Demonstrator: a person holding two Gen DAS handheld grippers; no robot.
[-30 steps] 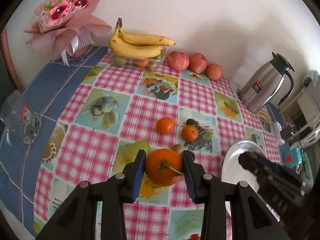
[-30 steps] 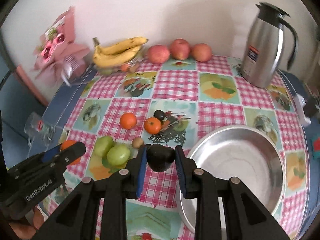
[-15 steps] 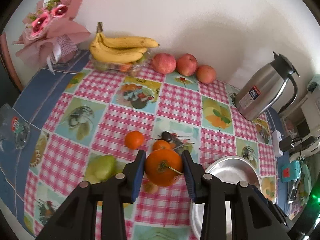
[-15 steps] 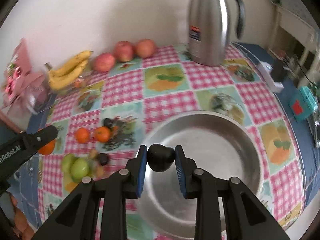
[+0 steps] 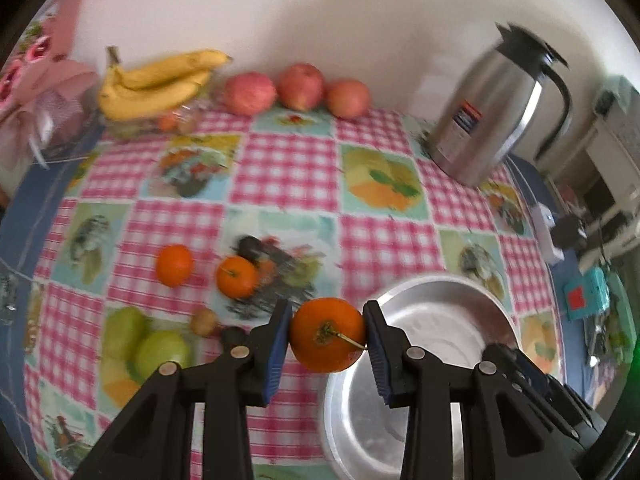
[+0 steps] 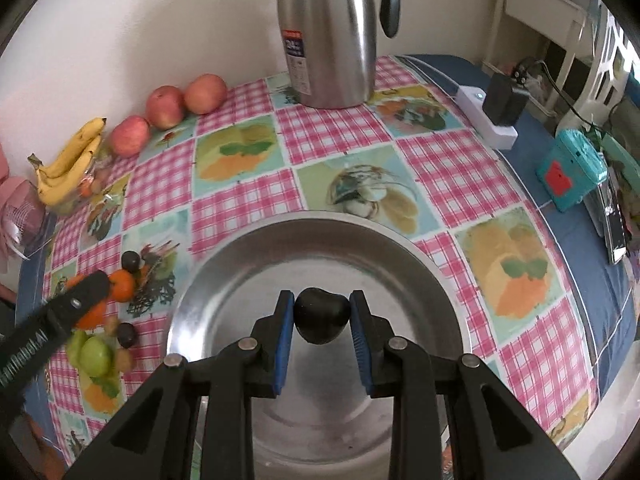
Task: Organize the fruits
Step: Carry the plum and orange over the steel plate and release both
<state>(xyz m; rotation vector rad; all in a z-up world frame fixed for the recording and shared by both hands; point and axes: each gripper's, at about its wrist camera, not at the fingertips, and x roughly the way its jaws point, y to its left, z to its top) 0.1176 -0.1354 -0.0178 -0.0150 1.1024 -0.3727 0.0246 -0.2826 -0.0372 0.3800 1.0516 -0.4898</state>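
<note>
My left gripper (image 5: 326,334) is shut on a large orange (image 5: 326,334) and holds it above the table, just left of the steel bowl (image 5: 440,300). My right gripper (image 6: 321,322) is shut on a dark plum (image 6: 321,322) and holds it over the middle of the steel bowl (image 6: 248,264). On the tablecloth lie two small oranges (image 5: 174,265) (image 5: 236,276), green pears (image 5: 160,352), a small brown fruit (image 5: 203,322) and dark plums (image 6: 127,335).
Bananas (image 5: 160,84) and three red apples (image 5: 296,86) line the back wall. A steel thermos jug (image 6: 328,32) stands at the back right. A pink bouquet (image 5: 44,96) is at the far left. A white power strip (image 6: 486,120) and a teal box (image 6: 570,168) sit at the right edge.
Both grippers have moved right with their fruit. The right gripper now hangs over the bowl's middle, and the left gripper has come up to the bowl's left rim.
</note>
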